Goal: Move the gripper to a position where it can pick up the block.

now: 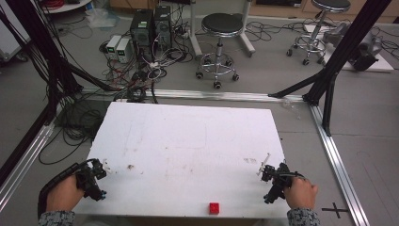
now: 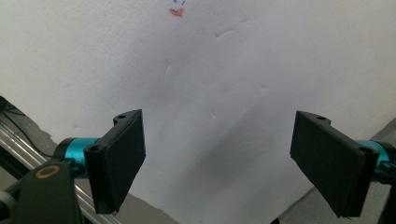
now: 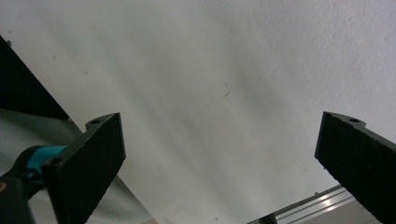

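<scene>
Flat white rectangular board on the table, small red plastic block at its near edge between both hands, left black two-jaw gripper at the left edge — jaws spread, empty, right black two-jaw gripper at the right edge — jaws spread wide, empty, well apart from the block.

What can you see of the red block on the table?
The red block is small, squarish and bright red, plastic-looking, with faint bumps on top, like a toy brick; finer detail is too small to tell. It lies flat on the white table close to the near edge, roughly midway between the two hand-held grippers. Nothing but the table touches it.
</scene>
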Demonstrator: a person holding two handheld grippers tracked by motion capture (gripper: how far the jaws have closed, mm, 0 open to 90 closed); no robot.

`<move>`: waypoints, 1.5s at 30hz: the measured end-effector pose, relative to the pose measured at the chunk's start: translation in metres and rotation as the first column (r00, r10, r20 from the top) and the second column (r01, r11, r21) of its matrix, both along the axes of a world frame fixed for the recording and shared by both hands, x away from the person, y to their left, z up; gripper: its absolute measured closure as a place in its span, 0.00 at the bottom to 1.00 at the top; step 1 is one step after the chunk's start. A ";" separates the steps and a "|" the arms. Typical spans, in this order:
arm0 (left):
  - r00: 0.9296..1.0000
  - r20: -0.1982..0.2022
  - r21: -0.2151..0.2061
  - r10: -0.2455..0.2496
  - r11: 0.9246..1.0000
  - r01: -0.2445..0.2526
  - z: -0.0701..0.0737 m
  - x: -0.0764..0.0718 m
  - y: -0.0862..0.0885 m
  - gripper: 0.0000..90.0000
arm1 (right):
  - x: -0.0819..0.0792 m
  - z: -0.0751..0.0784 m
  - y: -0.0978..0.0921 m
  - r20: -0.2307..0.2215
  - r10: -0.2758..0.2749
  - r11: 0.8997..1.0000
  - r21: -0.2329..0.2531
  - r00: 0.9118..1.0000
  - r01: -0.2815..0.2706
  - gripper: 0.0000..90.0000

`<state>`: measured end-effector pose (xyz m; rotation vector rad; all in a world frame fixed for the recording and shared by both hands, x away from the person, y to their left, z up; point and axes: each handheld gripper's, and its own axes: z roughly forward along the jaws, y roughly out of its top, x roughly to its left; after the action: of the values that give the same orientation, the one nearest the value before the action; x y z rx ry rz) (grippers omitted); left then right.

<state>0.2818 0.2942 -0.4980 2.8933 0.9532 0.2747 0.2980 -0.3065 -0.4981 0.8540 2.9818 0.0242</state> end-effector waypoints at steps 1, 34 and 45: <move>1.000 -0.005 0.004 -0.005 1.000 0.005 0.001 0.000 0.000 0.21 | 0.000 0.000 0.000 0.001 0.002 1.000 -0.001 1.000 -0.002 0.01; 1.000 0.013 -0.018 0.000 1.000 0.000 0.002 0.000 0.001 0.21 | -0.005 0.024 0.018 0.089 0.116 0.992 0.046 0.989 -0.120 0.01; 1.000 0.009 -0.024 0.008 1.000 -0.007 0.001 0.001 0.001 0.21 | -0.014 0.058 0.035 0.127 0.197 0.975 0.077 0.972 -0.207 0.01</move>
<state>0.2823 0.2948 -0.4968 2.8648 0.9595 0.2749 0.2839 -0.2718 -0.4403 0.5306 2.9592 0.2097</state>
